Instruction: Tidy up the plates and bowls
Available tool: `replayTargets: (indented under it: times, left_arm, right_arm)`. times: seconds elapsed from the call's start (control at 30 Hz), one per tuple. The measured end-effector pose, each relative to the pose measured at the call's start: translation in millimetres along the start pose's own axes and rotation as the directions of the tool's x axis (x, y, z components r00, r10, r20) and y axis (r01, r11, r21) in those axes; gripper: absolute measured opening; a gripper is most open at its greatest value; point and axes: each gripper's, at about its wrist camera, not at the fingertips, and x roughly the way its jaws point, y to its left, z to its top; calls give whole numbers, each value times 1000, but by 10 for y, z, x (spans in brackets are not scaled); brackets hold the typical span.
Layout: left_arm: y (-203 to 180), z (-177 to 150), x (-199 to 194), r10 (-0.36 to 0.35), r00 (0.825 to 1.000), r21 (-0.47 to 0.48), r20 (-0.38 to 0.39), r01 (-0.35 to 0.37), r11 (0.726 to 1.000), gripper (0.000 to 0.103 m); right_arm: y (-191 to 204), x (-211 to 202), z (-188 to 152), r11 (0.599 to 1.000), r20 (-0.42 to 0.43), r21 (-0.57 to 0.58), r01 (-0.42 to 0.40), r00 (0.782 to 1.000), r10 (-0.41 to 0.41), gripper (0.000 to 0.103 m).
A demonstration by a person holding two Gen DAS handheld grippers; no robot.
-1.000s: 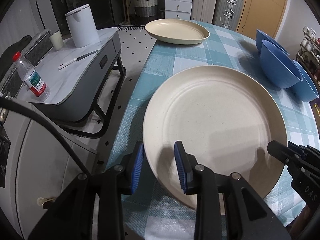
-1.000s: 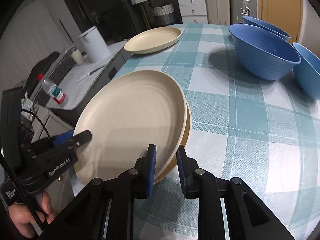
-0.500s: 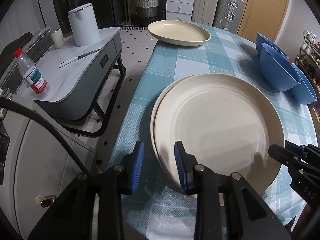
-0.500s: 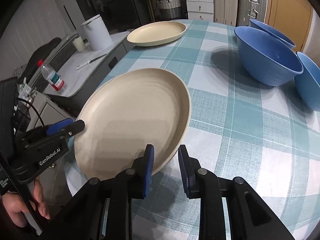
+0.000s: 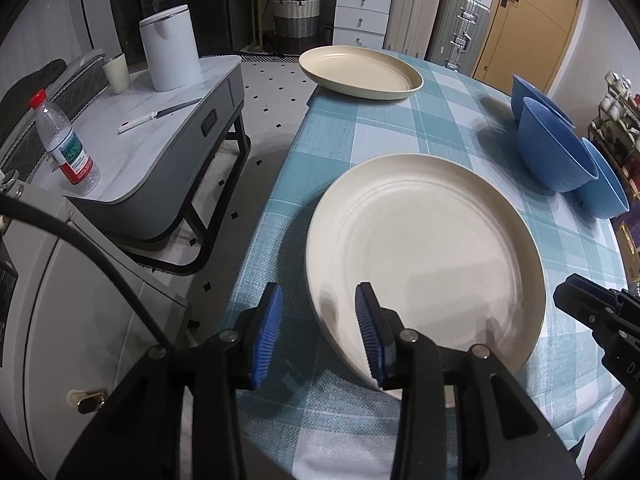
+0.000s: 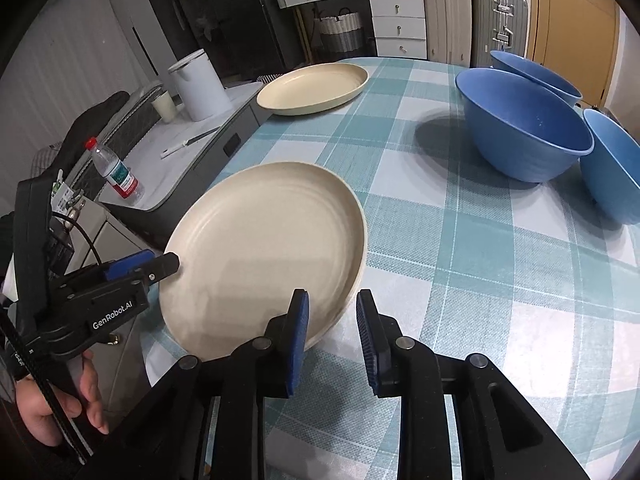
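Both tongs [image 5: 318, 330] [image 6: 332, 338] straddle the cream plate's [image 5: 424, 248] near rim unclamped, left jaws opening.

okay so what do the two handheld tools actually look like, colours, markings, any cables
Both tools, left and right, are black plastic with two fingers faced in ribbed blue pads and silver pivot screws. The left tool's side bears white GenRobot.AI lettering, and a black cable runs from it.
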Motion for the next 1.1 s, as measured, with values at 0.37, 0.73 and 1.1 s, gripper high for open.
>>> replayTargets:
  times: [0.37,0.73,1.1]
  left_arm:
    - [80,-41,120,-45,999,-40,-25,44,998,46]
    - [135,-34,268,-105,993,-86,-59,100,991,47]
    - [-27,20,351,-126,991,-52,-42,124,991,52]
  right_arm:
    - [-139,68,28,995,28,77,-63,998,61,46]
    - [-265,320,60,984,16,146,-97,995,95,56]
    - [-255,595,66,974,-29,176,-142,988,149,47]
